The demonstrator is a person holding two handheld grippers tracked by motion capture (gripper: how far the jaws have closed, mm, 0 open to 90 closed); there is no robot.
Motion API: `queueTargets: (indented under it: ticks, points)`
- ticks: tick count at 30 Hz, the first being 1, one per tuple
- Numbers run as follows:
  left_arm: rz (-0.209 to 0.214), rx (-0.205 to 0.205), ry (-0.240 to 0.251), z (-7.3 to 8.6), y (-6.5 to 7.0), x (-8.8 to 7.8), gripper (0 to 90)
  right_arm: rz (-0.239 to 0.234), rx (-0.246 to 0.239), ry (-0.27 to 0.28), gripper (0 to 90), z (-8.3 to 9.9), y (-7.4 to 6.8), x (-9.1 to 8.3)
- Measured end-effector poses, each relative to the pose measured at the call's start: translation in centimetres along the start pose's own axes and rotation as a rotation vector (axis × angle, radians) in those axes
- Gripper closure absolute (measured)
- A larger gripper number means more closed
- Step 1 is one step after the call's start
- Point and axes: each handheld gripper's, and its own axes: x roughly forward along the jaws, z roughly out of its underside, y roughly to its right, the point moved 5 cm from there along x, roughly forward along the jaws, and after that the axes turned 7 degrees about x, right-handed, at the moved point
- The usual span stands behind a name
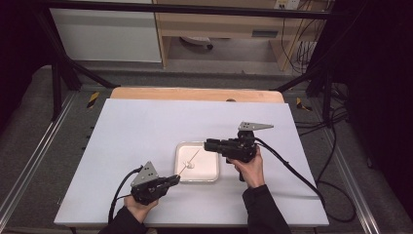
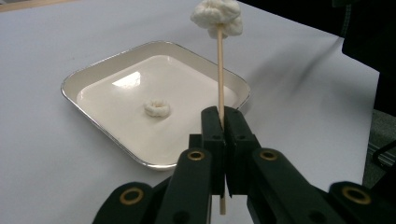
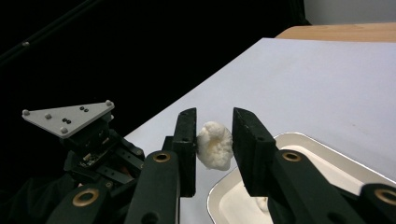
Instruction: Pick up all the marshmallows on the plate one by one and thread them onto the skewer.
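White table under both arms: left gripper (image 2: 223,135) clamps an upright skewer (image 2: 219,74), one puffy white piece on its tip; right gripper (image 3: 214,149) pinches another piece (image 3: 215,145), beside it, above the tray (image 1: 181,176)

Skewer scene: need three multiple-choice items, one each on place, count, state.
1. Where does the loose white piece lie?
A. in the tray
B. on the bare table
C. on the floor

2. How many white pieces sit on the skewer?
A. none
B. one
C. four

3. How does the left gripper stand?
A. wide open
B. shut on the skewer
C. shut on the tray rim

Answers:
1 A, it rests on the tray's white floor.
2 B, a single white lump sits at the tip.
3 B, the left gripper view shows both jaws pressed on the stick.
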Motion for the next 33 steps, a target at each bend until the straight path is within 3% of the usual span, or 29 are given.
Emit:
queueTargets:
  ticks: [21, 33]
  points:
    - [0.014, 0.031, 0.002, 0.0, 0.4, 0.1, 88.5, -0.050, 0.034, -0.056, 72.8, 0.7, -0.1, 1.1]
    - [0.010, 0.017, 0.012, 0.0, 0.4, 0.0, 88.6, -0.050, 0.047, -0.038, 74.9, 1.4, -0.2, 1.8]
